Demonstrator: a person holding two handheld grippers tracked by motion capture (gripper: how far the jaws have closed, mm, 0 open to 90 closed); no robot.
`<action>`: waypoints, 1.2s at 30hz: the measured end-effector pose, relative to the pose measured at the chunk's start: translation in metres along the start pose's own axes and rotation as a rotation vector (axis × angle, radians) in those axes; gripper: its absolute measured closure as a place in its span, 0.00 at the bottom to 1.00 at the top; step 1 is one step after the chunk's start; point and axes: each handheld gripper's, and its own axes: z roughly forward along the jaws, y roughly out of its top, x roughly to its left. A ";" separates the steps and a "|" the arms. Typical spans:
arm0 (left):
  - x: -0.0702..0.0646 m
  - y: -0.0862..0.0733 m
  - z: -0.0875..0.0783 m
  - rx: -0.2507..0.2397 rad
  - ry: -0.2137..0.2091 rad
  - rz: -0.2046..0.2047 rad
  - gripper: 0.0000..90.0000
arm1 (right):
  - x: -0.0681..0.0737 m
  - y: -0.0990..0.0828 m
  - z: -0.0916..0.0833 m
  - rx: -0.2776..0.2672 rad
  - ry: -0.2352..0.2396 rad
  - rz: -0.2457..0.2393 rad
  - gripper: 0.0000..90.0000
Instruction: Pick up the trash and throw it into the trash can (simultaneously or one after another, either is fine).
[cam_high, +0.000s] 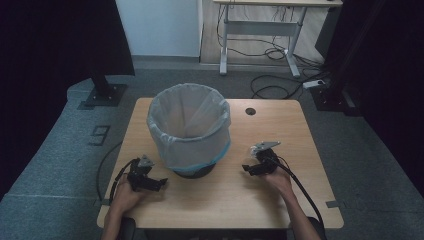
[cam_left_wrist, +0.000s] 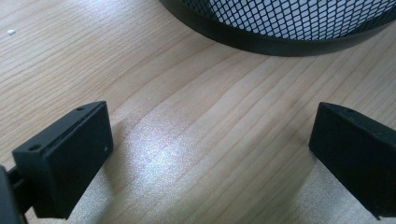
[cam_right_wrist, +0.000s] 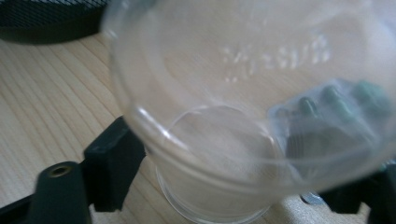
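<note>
A clear plastic cup (cam_right_wrist: 210, 70) stands on the wooden table (cam_high: 225, 200), right of the bin, with my right gripper (cam_right_wrist: 224, 172) around its lower part. The left pad (cam_right_wrist: 114, 163) lies against the cup wall, and the other jaw shows dark through the plastic on the far side. In the high view the cup (cam_high: 248, 157) is a pale blur at the right gripper (cam_high: 249, 166). My left gripper (cam_high: 160, 184) rests on the table left of the bin. Its jaws stand wide open (cam_left_wrist: 210, 154) over bare wood, pointing at the bin's base.
A black mesh bin (cam_high: 190, 125) lined with a translucent bag stands mid-table between the hands; its base rim (cam_left_wrist: 280, 28) lies just beyond the left jaws. A cable hole (cam_high: 250, 111) is at the back right. A blurred greenish shape (cam_right_wrist: 345, 102) shows through the cup.
</note>
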 end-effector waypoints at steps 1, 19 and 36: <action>0.000 0.000 0.000 0.000 0.000 0.000 0.00 | 0.000 0.000 0.000 0.000 0.000 0.000 0.23; 0.000 0.000 0.000 -0.001 0.000 -0.002 0.00 | 0.002 0.012 -0.019 0.004 0.025 -0.020 0.34; 0.000 0.000 0.000 0.000 0.000 -0.001 0.00 | 0.004 0.045 -0.062 -0.006 0.088 -0.029 0.34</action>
